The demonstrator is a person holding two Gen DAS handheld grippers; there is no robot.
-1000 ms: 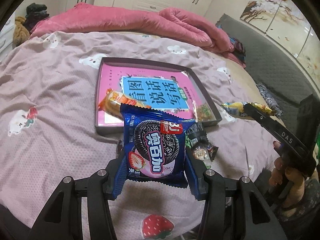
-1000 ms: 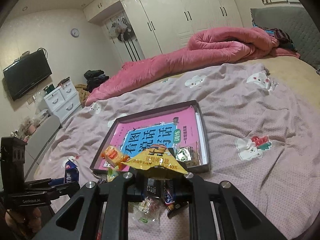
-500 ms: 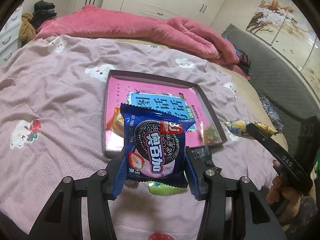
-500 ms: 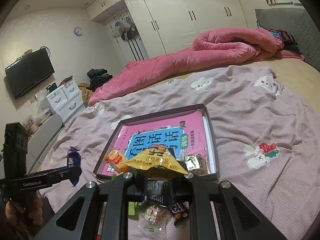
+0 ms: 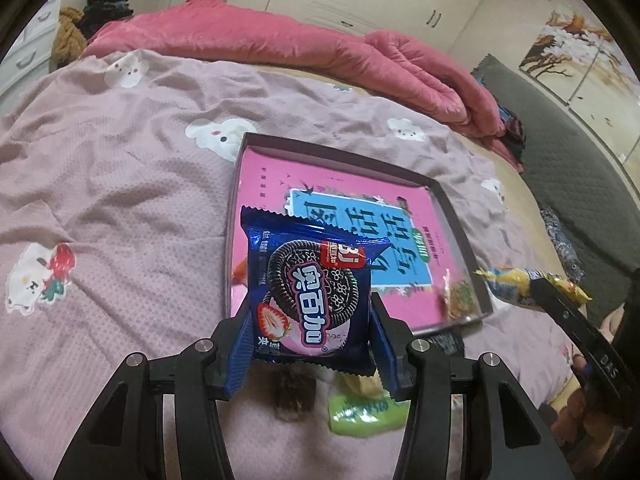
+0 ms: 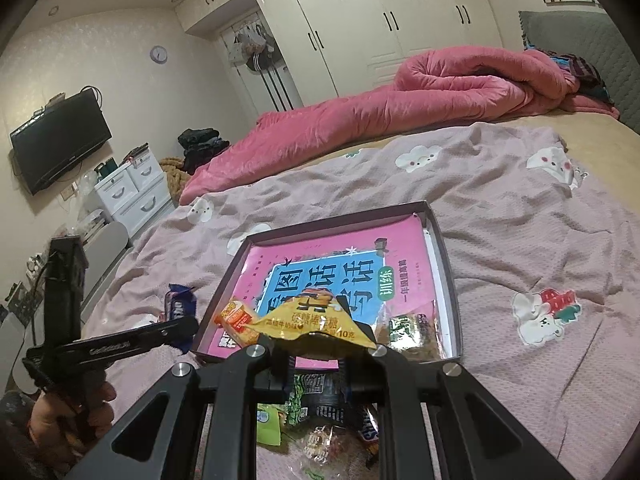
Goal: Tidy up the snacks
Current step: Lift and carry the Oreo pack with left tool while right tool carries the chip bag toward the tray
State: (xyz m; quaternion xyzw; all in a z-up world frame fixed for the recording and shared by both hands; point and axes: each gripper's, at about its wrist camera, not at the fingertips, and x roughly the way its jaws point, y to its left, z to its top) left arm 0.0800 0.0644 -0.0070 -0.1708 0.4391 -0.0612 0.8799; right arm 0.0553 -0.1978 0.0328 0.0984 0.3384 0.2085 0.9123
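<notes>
My left gripper (image 5: 310,340) is shut on a blue Oreo cookie packet (image 5: 308,292), held upright over the near left corner of a shallow dark tray (image 5: 460,216) on the bed. A pink and blue book (image 5: 360,216) lines the tray. My right gripper (image 6: 314,354) is shut on a flat yellow snack packet (image 6: 316,326) just before the tray's near edge (image 6: 450,280); it also shows at the right of the left wrist view (image 5: 524,282). An orange snack (image 6: 236,320) and a clear-wrapped snack (image 6: 408,332) lie in the tray's near end.
Several loose snacks (image 6: 320,420) lie on the mauve bedspread (image 5: 100,200) just in front of the tray, among them a green packet (image 5: 364,412). A rolled pink quilt (image 6: 400,108) crosses the far side of the bed. A person's hand (image 6: 60,420) holds the left gripper's handle.
The left gripper has carried the Oreo packet closer to the tray, from over the loose snacks to its near corner. The right gripper with the yellow packet has edged toward the tray.
</notes>
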